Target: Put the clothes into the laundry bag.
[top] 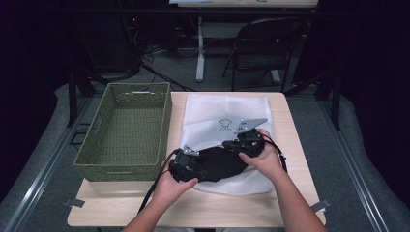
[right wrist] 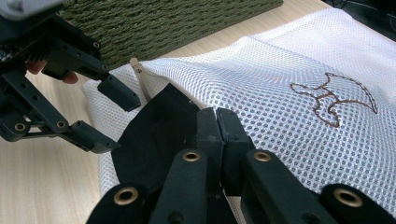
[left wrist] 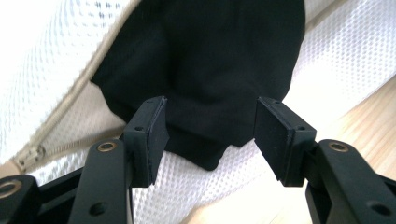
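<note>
We are sitting at a wooden table [top: 290, 145] with a white mesh bag [top: 227, 108] lying flat on it and a green woven basket [top: 126, 129] just beside the bag on our left. A black cloth [top: 220, 163] is lying partly inside the bag at its near end, poking out through the zippered mouth.

Our right gripper [right wrist: 217, 119] is clenched, pinching the upper edge of the bag's mouth where mesh and cloth meet. Our left gripper [left wrist: 210, 135] is released: its jaws are standing apart on either side of the cloth's protruding end, with no pad pressing on it.

We are judging this to be the stuffing step, with the cloth about half in. Next, we are likely needing to close the left jaws on the loose end, or nudge it, and push it deeper while the right keeps the mouth lifted.

The cloth's long axis is running across the table, left to right, along the bag's near edge; its free end is pointing towards our left hand [top: 171, 186].
</note>
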`<state>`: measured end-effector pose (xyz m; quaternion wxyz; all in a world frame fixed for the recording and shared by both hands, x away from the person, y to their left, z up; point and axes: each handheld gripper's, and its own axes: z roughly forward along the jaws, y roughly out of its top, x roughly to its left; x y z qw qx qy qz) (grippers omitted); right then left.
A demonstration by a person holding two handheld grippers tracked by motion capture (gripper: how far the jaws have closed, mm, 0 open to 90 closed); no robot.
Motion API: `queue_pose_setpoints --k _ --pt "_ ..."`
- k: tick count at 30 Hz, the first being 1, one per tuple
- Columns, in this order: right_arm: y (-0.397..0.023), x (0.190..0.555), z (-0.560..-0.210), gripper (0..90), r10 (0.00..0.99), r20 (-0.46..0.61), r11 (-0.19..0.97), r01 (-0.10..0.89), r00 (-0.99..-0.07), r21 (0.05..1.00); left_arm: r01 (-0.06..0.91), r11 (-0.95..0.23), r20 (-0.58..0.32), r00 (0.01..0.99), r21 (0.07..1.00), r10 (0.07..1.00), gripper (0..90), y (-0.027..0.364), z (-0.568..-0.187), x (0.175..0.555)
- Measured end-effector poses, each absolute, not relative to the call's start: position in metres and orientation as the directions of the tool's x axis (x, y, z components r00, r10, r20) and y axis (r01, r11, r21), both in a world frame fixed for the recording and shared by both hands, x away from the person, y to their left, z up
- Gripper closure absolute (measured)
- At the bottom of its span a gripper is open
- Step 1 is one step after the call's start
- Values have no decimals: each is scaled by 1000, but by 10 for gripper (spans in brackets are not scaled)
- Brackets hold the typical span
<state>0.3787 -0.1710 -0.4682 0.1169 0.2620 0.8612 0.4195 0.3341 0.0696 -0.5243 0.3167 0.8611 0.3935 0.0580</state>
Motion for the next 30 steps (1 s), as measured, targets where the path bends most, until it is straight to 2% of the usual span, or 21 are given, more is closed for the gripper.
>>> queue_pose_setpoints --k 14,30 --pt "-171 379 -468 893 549 19 511 353 -835 784 673 -489 -172 668 555 724 409 65 -545 334" --pt "-170 378 -469 893 548 18 513 352 -836 783 665 -537 -135 684 519 717 423 57 -558 336"
